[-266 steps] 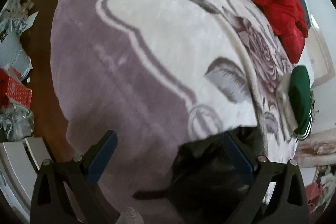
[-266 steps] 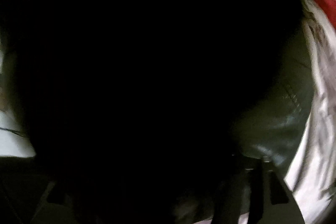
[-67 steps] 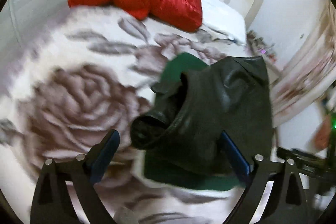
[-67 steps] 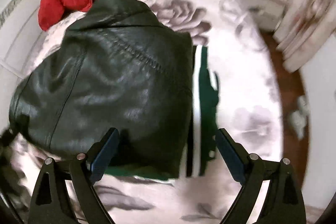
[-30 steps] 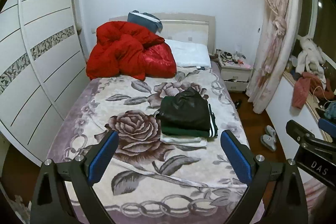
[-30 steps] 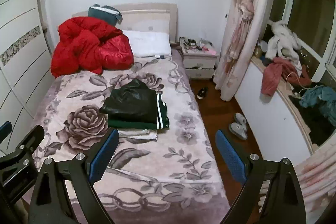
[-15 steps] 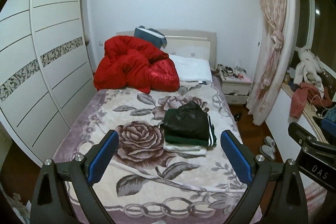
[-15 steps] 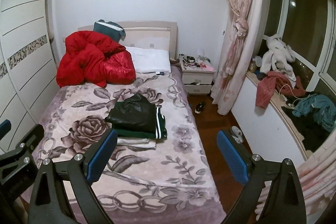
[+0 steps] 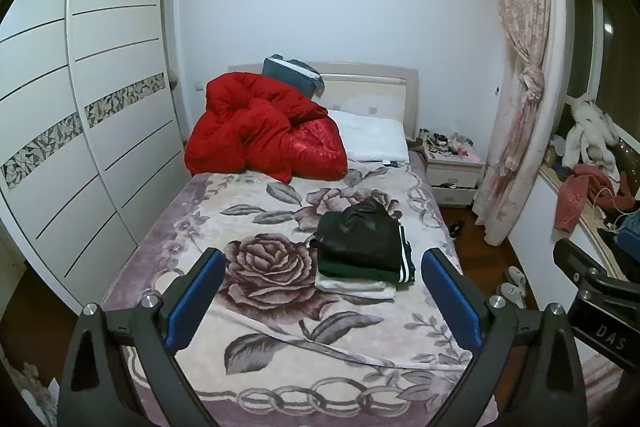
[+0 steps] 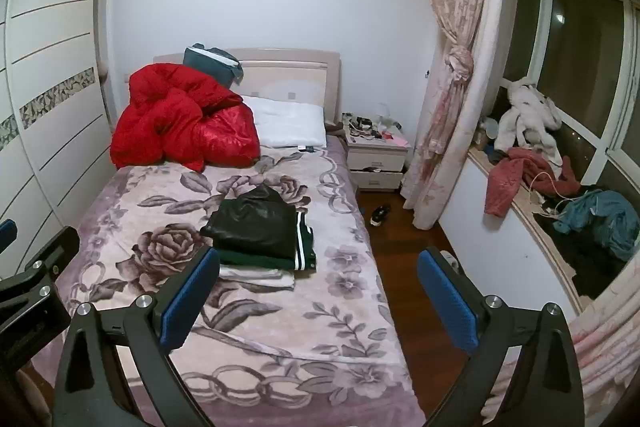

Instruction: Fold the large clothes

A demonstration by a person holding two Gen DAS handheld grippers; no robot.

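Both grippers are hanging well back from the bed, w/ nothing between their fingers. The left gripper (image 9: 322,297) is sitting w/ its blue pads spread wide apart, empty. The right gripper (image 10: 318,297) is showing the same: pads wide apart, nothing held.

The black leather jacket (image 9: 360,233) is lying folded on top of a stack at mid-bed, toward the 3 o'clock edge. Under it a folded green garment (image 9: 360,269) w/ white stripes is showing along the 3 o'clock side, and below that a folded white piece (image 9: 354,287) is peeking out at 6 o'clock. In the right wrist view the jacket (image 10: 254,221) is sitting about dead centre, at 12 o'clock from the gripper's left pad.

The stack is resting on a floral blanket (image 9: 264,259), just beside its big rose print, which is lying at 9 o'clock from the stack. A red duvet (image 9: 260,133) is bunched at 12 o'clock near the headboard, touching a white pillow (image 9: 372,139) on its 3 o'clock side. The wardrobe (image 9: 80,131) is standing at 9 o'clock; a pink curtain (image 10: 456,75) is hanging at 2 o'clock.
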